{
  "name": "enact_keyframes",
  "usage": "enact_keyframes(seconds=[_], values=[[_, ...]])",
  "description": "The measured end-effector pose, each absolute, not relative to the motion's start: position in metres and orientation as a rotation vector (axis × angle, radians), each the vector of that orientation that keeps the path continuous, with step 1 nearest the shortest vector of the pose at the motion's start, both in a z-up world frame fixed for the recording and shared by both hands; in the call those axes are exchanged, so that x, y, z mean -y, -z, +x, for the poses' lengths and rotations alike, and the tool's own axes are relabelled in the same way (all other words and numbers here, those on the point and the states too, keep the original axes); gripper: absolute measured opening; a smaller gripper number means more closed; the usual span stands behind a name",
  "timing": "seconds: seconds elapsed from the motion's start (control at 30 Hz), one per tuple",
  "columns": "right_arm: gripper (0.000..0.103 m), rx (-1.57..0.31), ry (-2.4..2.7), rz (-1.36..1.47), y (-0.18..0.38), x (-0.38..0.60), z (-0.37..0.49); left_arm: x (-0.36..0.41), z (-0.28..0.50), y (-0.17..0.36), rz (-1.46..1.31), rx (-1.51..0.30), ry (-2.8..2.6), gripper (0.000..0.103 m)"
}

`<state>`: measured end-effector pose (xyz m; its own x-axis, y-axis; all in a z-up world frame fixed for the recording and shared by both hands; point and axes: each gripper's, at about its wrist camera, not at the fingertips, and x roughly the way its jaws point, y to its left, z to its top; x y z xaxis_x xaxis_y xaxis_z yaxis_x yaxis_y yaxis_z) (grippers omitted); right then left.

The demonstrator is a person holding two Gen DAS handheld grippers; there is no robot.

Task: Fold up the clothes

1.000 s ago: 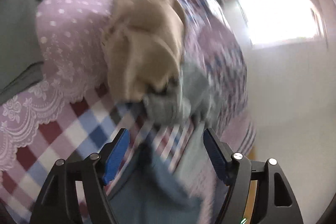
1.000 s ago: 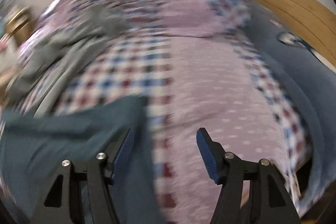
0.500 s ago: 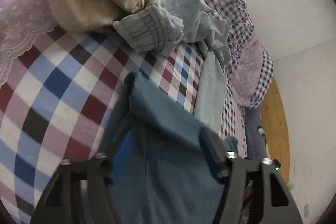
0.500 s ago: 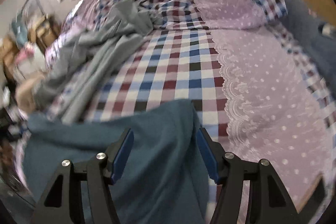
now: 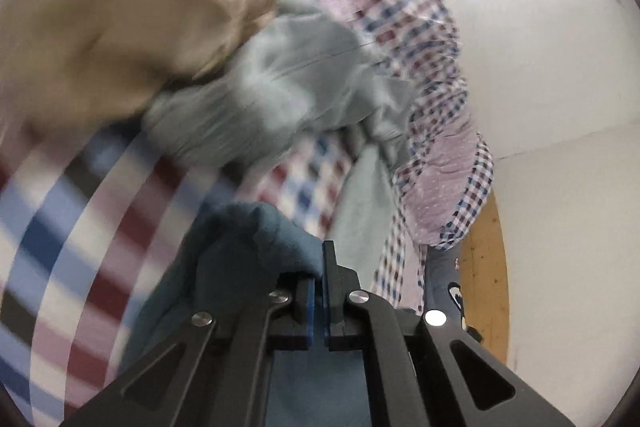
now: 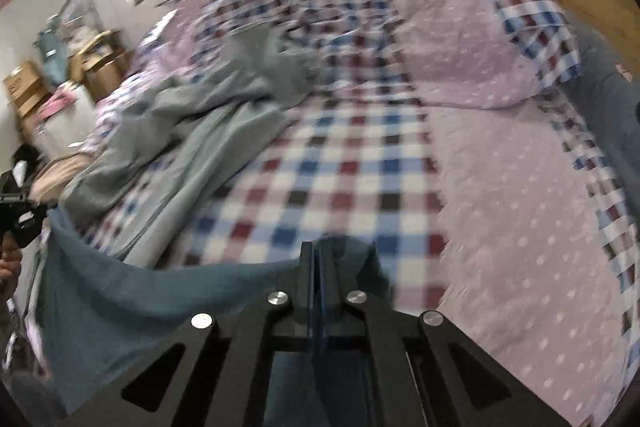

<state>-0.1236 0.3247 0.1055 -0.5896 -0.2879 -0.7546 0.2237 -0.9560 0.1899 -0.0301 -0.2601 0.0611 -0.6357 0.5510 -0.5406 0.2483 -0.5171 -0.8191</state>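
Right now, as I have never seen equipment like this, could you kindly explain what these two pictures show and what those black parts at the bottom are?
No robot here: a person carries a two-finger gripper in each hand, each with a wide-angle camera looking along its fingers. One picture is from the left hand, the other from the right. The black parts are the left gripper and right gripper, and both are shut on the dark blue garment, one near each end, so it hangs stretched between them above the checked bedspread. On the bed also lie a crumpled grey-green garment and a beige garment. At the left edge of the right-hand picture the other gripper is just visible.
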Motion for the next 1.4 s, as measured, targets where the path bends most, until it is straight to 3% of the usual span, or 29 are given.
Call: enact_keyframes(seconds=[0.2, 0.33, 0.37, 0.4, 0.43, 0.47, 0.53, 0.73, 1.0, 1.2, 1.23, 1.27, 1.3, 1.33, 1.4], values=[[0.0, -0.012, 2.67, 1.538, -0.034, -0.338, -0.17, 0.256, -0.116, -0.021, -1.441, 1.46, -2.309, 0.001], [0.008, 0.027, 2.753, 1.439, -0.058, -0.347, -0.139, 0.253, -0.119, -0.016, -1.467, 1.413, -2.295, 0.002], [0.018, 0.031, 2.74, 1.414, -0.065, -0.347, -0.123, 0.253, -0.12, -0.015, -1.473, 1.401, -2.291, 0.006], [0.023, 0.035, 2.727, 1.389, -0.072, -0.346, -0.107, 0.254, -0.115, -0.017, -1.463, 1.385, -2.286, 0.012], [0.035, 0.039, 2.714, 1.364, -0.079, -0.346, -0.091, 0.257, -0.104, -0.024, -1.436, 1.364, -2.281, 0.033], [0.04, 0.037, 2.696, 1.338, -0.085, -0.344, -0.074, 0.26, -0.093, -0.03, -1.409, 1.344, -2.275, 0.055], [0.046, 0.004, 2.633, 1.281, -0.094, -0.329, -0.031, 0.264, -0.068, -0.041, -1.387, 1.298, -2.321, 0.087], [0.048, -0.216, 2.364, 1.09, -0.102, -0.23, 0.097, 0.273, 0.054, -0.054, -1.335, 1.161, -2.488, 0.087], [0.05, -0.551, 2.042, 0.91, -0.068, -0.083, 0.194, 0.277, 0.174, -0.009, -1.393, 1.503, -2.428, 0.087], [0.047, -0.689, 2.011, 0.883, -0.044, -0.039, 0.196, 0.266, 0.186, 0.002, -1.374, 1.532, -2.411, 0.084], [0.015, -0.691, 1.996, 0.898, -0.046, -0.038, 0.193, 0.264, 0.184, 0.004, -1.384, 1.514, -2.417, 0.072], [0.006, -0.681, 1.984, 0.92, -0.053, -0.039, 0.19, 0.263, 0.183, 0.006, -1.41, 1.494, -2.421, 0.05], [0.006, -0.631, 1.982, 0.933, -0.064, -0.045, 0.184, 0.262, 0.183, 0.009, -1.449, 1.473, -2.428, 0.033], [0.006, -0.547, 1.988, 0.947, -0.079, -0.052, 0.175, 0.264, 0.185, 0.012, -1.487, 1.457, -2.438, 0.004], [0.006, -0.368, 2.016, 0.966, -0.106, -0.066, 0.156, 0.267, 0.186, 0.016, -1.49, 1.471, -2.431, 0.003]])
